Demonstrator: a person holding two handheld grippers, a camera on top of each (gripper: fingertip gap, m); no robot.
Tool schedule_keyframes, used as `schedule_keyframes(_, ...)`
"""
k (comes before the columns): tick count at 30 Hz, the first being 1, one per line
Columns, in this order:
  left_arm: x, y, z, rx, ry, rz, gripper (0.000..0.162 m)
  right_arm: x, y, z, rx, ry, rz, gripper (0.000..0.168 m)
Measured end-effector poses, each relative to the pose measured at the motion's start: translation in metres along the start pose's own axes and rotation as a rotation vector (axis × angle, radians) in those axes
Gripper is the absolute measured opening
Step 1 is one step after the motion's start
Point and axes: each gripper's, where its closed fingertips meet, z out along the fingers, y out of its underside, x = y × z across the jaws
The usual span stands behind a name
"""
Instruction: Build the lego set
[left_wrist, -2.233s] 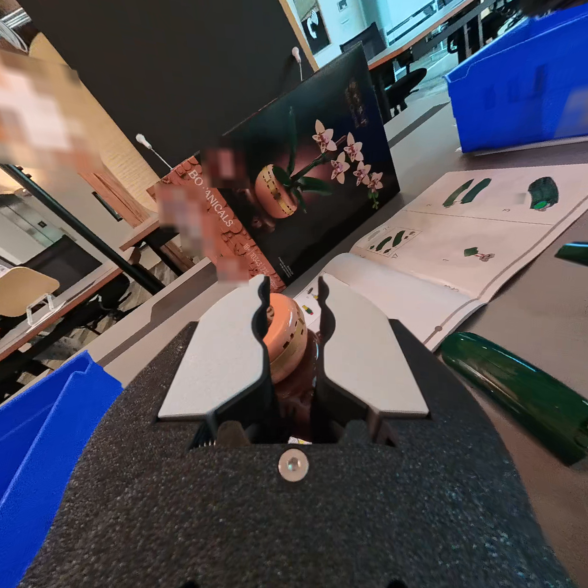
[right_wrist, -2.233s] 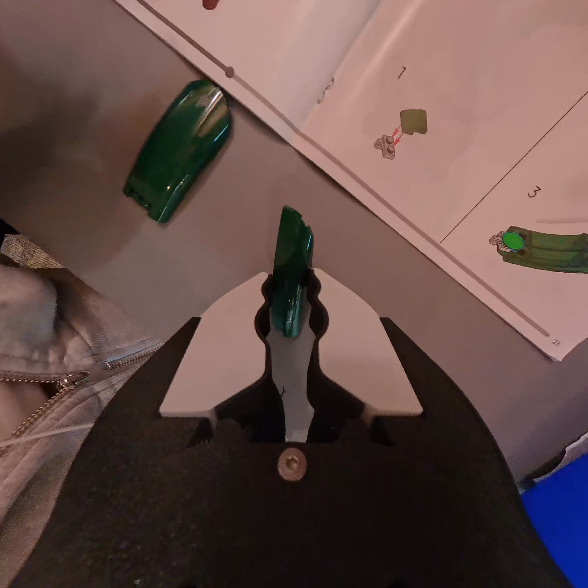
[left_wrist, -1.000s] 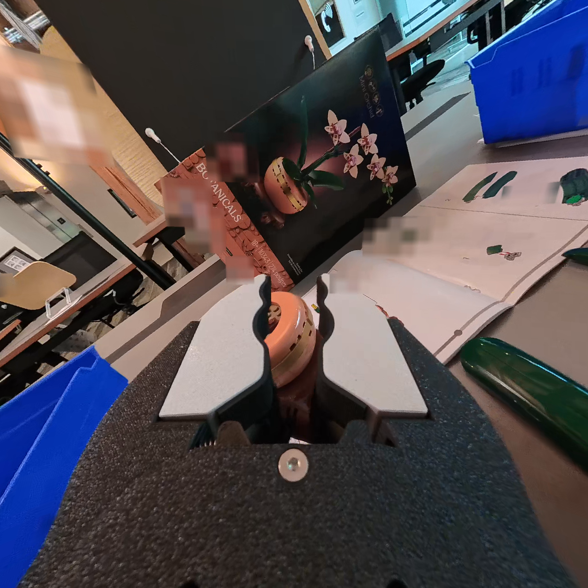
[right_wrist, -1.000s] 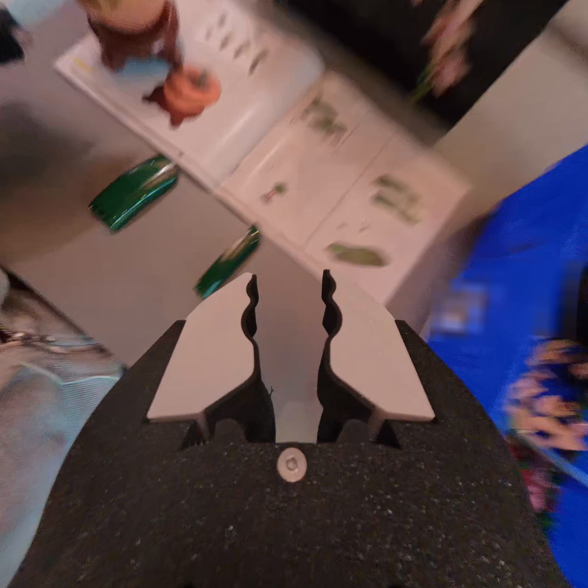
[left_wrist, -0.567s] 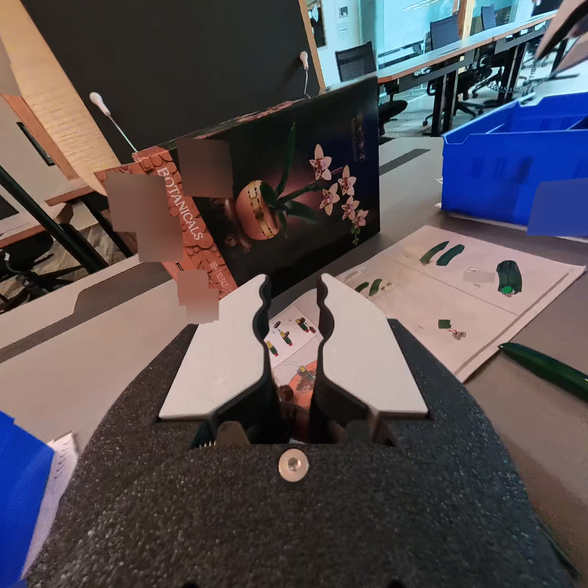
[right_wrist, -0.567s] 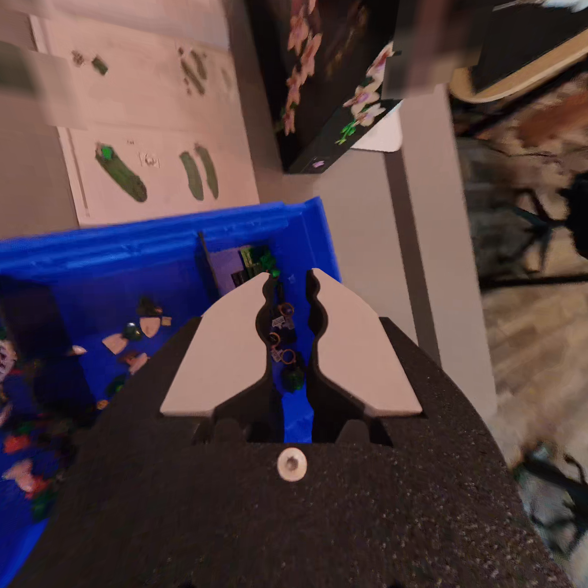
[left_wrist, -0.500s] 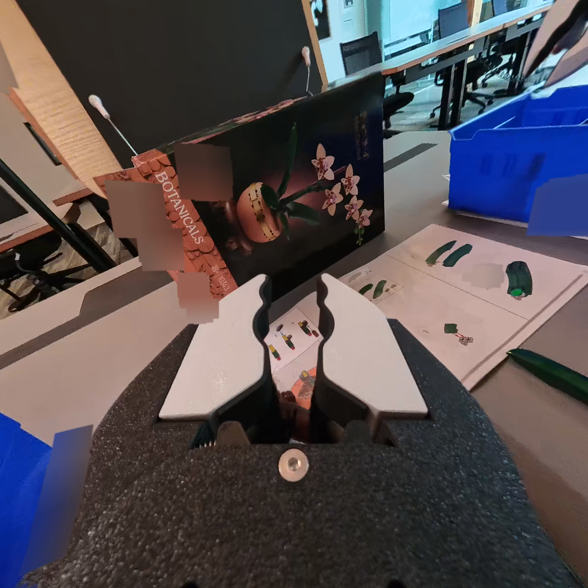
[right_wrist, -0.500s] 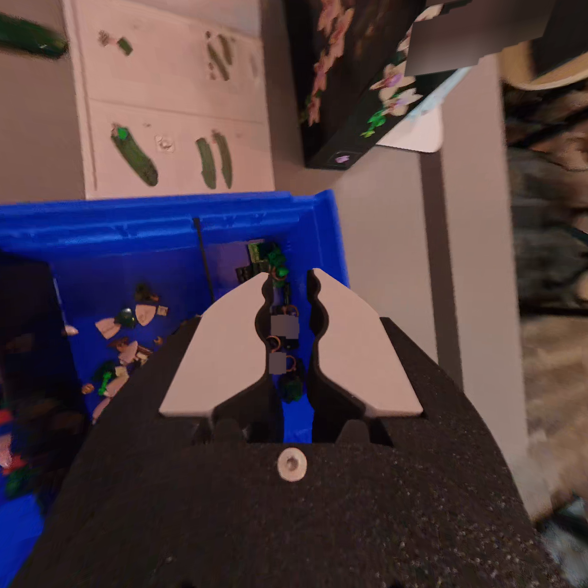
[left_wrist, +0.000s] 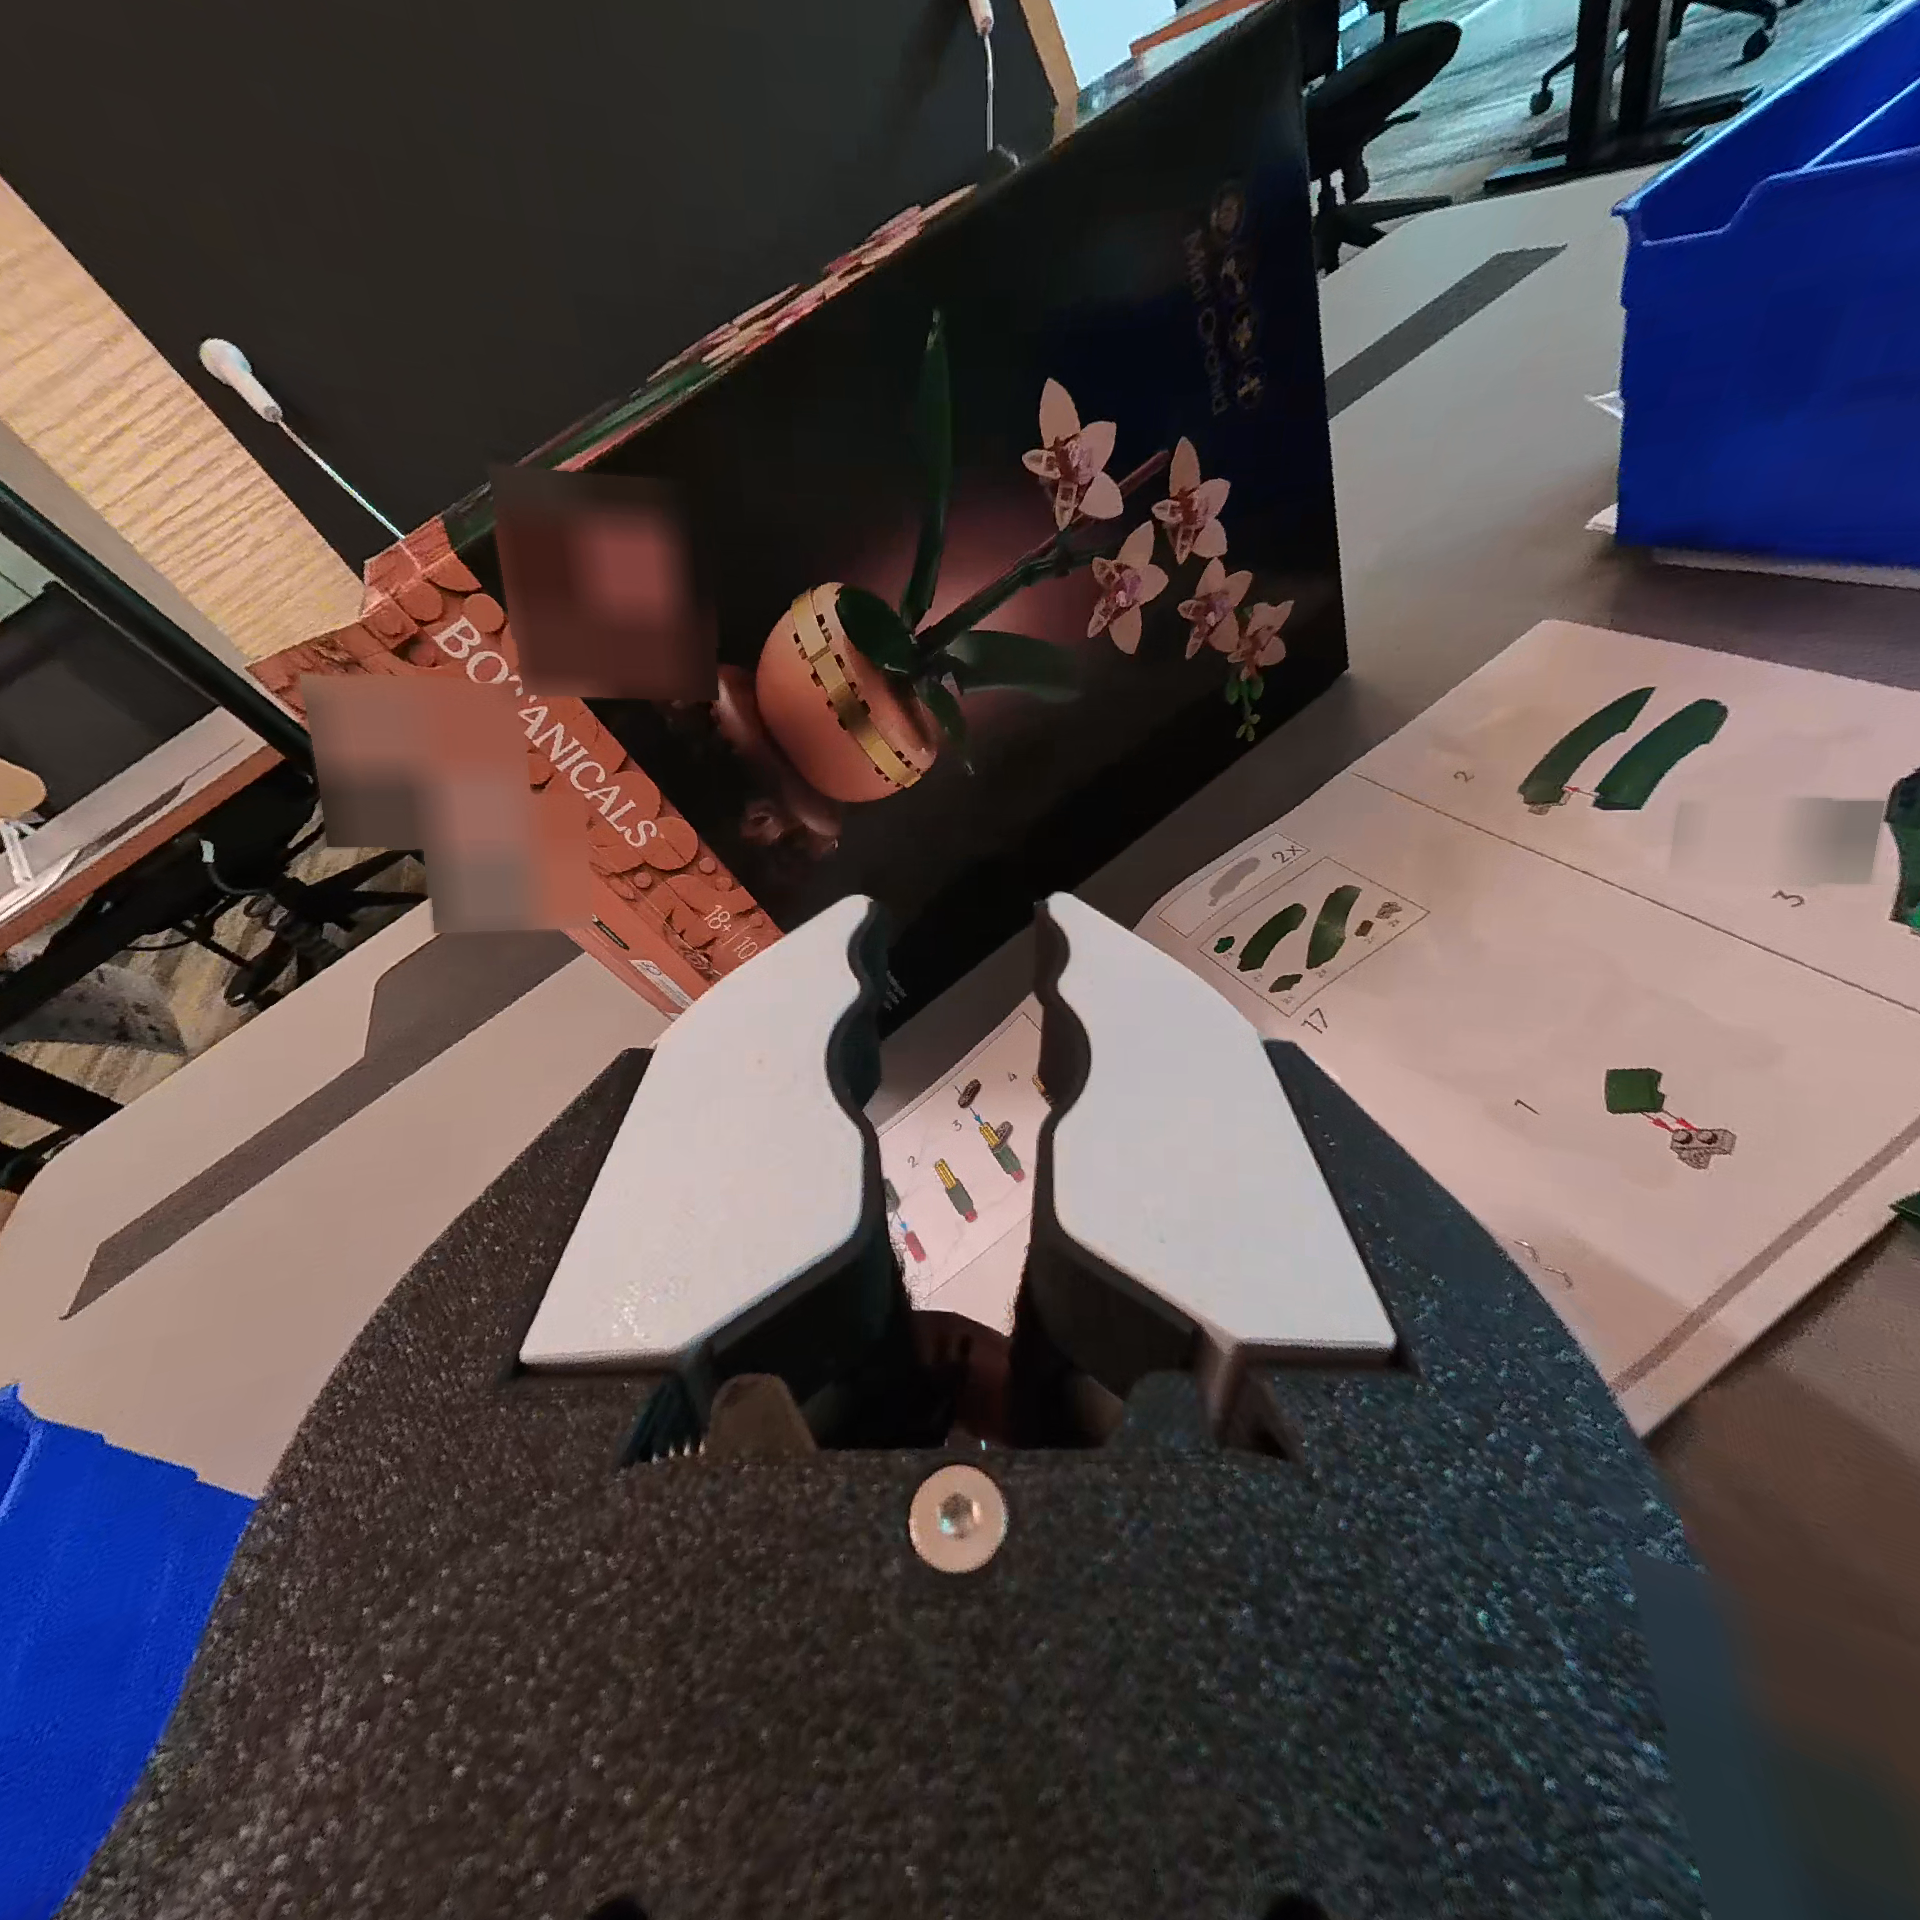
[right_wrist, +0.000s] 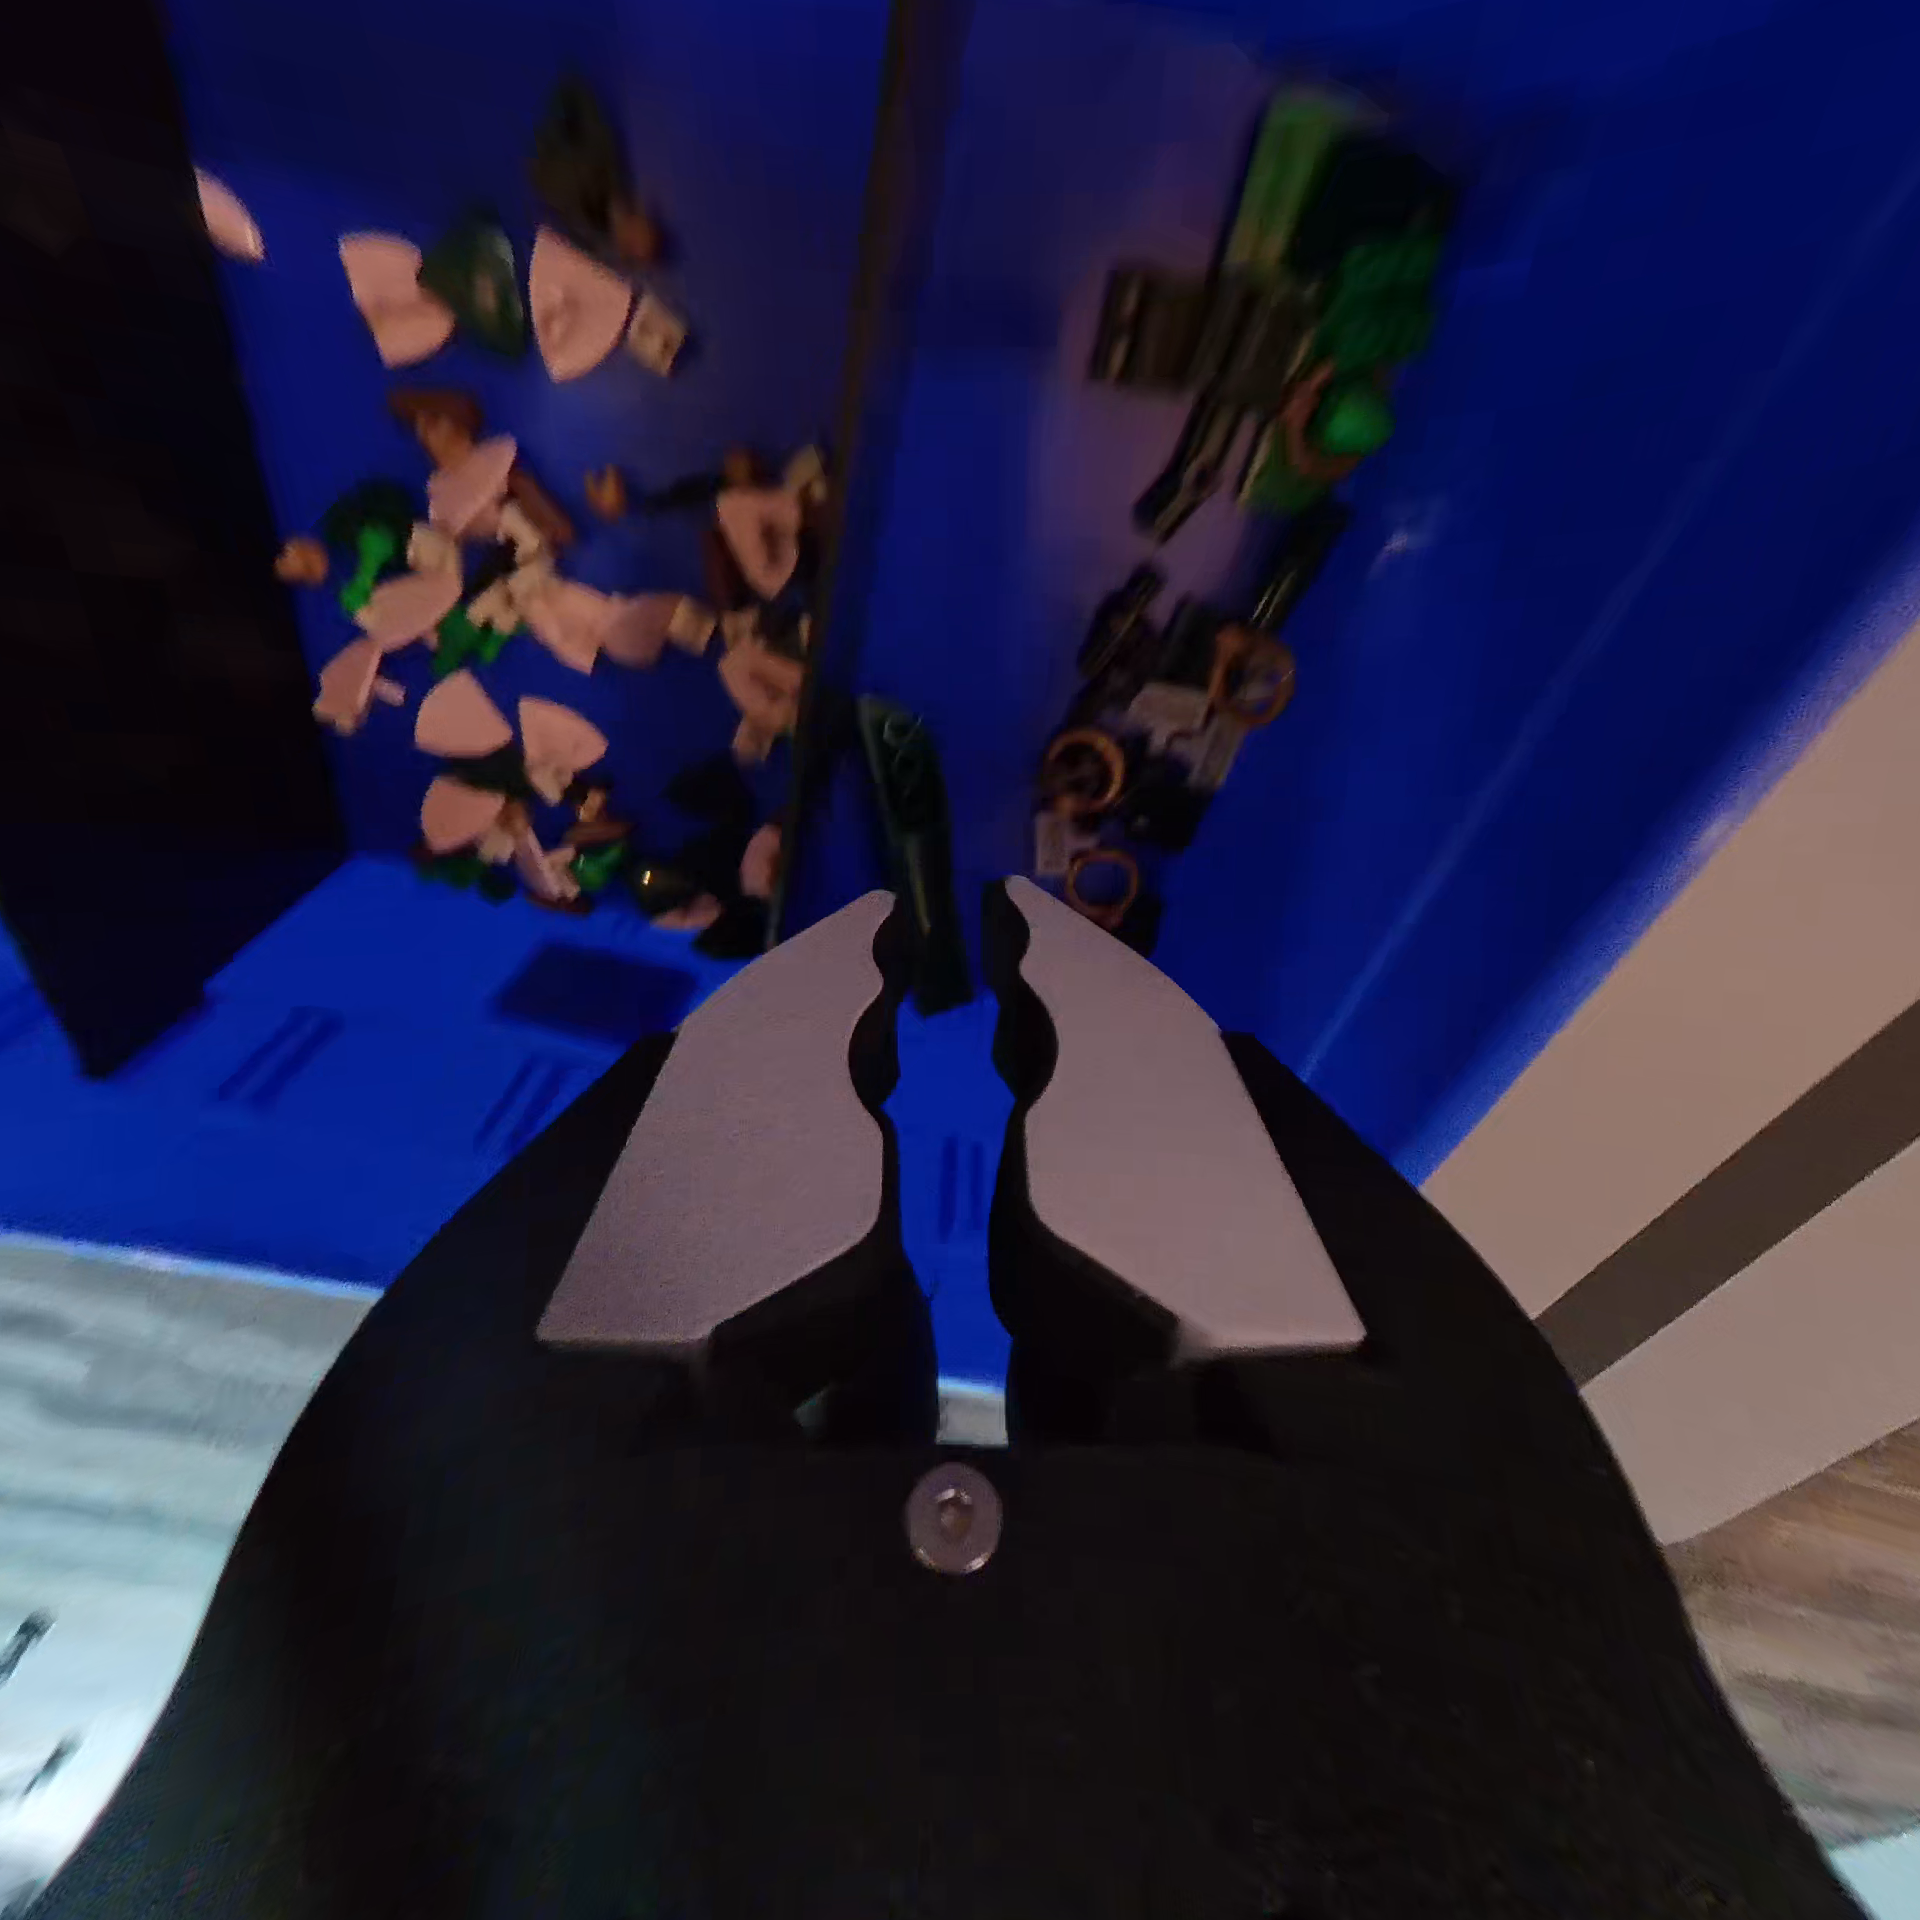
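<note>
- Grey office table (left_wrist: 260, 1174) underfoot, rows of desks and chairs behind.
- Left wrist view: set box (left_wrist: 935, 582) with an orchid picture standing upright at the back; open instruction booklet (left_wrist: 1558, 1039) lying flat just in front of it, leaf-assembly steps showing.
- Left gripper (left_wrist: 951, 997) hovering above the booklet, jaws a narrow gap apart, nothing clearly pinched between the tips; something dark brownish (left_wrist: 961, 1361) glimpsed low in the throat, too hidden to name, possibly part of the built pot below.
- Corners of blue bins (left_wrist: 1787, 343) at far right and near left.
- Right wrist view, blurred: looking down into a divided blue parts bin (right_wrist: 1558, 727).
- Pale pink petal pieces (right_wrist: 571, 301) and small green bits scattered in the left compartment; green stems (right_wrist: 1340, 343), tan rings (right_wrist: 1086, 769) and dark parts in the right one.
- Right gripper (right_wrist: 940, 914) spread slightly, empty, tips pointed near a dark green leaf piece (right_wrist: 914, 831) beside the divider.
- Progress, judged: mid-build at the leaf pages; many petals and stems unplaced, so most of the flower work remains.
</note>
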Motion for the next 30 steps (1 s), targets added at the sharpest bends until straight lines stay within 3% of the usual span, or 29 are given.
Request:
schedule_keyframes(5,0.000,0.003,0.004,-0.002,-0.007,-0.014,0.025,-0.007,0.026,0.015,-0.173,-0.134,-0.043,0.012)
schedule_keyframes(9,-0.002,0.004,0.005,-0.002,-0.023,-0.009,0.025,-0.010,0.023,0.033,-0.200,-0.221,-0.063,0.022)
schedule_keyframes(13,-0.009,0.004,0.002,-0.004,-0.048,0.004,0.025,-0.018,0.017,0.047,-0.162,-0.262,-0.053,0.022)
schedule_keyframes(22,-0.024,0.001,-0.005,0.023,-0.104,0.032,0.025,-0.030,0.017,0.053,-0.146,-0.292,-0.001,0.002)
schedule_keyframes(26,-0.027,0.001,-0.012,0.036,-0.118,0.023,0.025,-0.024,0.014,0.050,-0.122,-0.242,-0.012,0.001)
schedule_keyframes(30,-0.028,-0.004,-0.016,0.063,-0.116,0.020,0.025,-0.002,0.000,0.017,0.005,-0.060,0.064,0.001)
